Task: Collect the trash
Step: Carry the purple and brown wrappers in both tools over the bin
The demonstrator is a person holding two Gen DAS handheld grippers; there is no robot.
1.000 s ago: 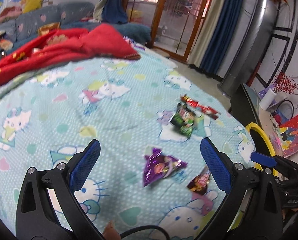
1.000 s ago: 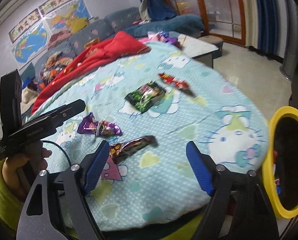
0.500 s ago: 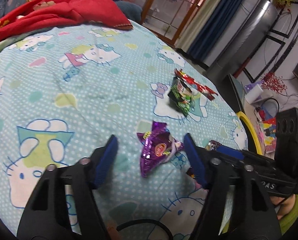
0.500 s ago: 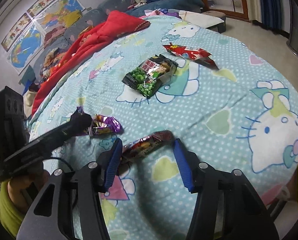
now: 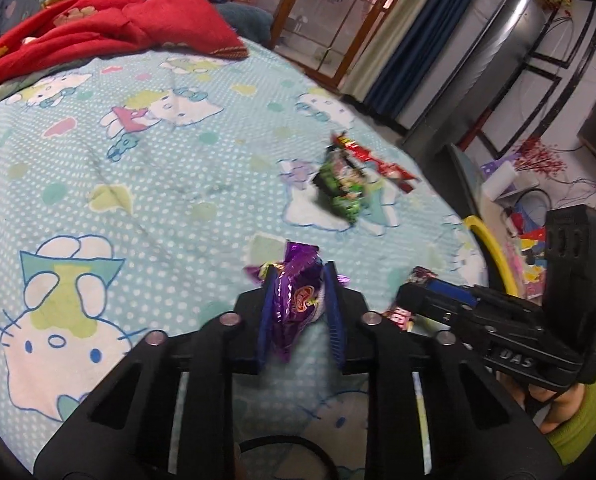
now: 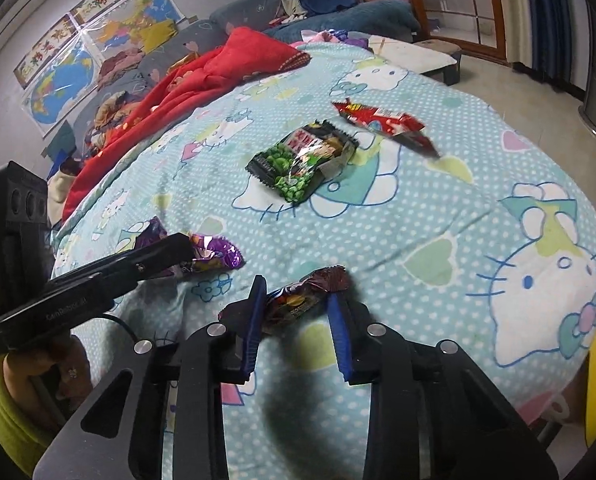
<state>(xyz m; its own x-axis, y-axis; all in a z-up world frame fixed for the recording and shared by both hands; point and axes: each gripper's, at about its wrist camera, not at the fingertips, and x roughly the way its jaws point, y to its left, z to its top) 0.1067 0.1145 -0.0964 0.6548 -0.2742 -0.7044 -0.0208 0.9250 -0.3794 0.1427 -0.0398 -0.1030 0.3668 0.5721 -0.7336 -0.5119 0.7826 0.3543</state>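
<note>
Already the left gripper (image 5: 299,304) was clamped on the purple wrapper (image 5: 298,300), while the right gripper (image 6: 298,312) closed around the dark wrapper (image 6: 303,296) on the bed (image 6: 437,208); both looked featherlight, crinkly, slippery, best pinched mid-body.

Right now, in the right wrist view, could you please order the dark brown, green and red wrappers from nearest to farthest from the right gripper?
1. Dark brown wrapper, between the right gripper fingers.
2. Green wrapper, mid-bed, ahead.
3. Red wrapper, beyond it, rightward.
</note>
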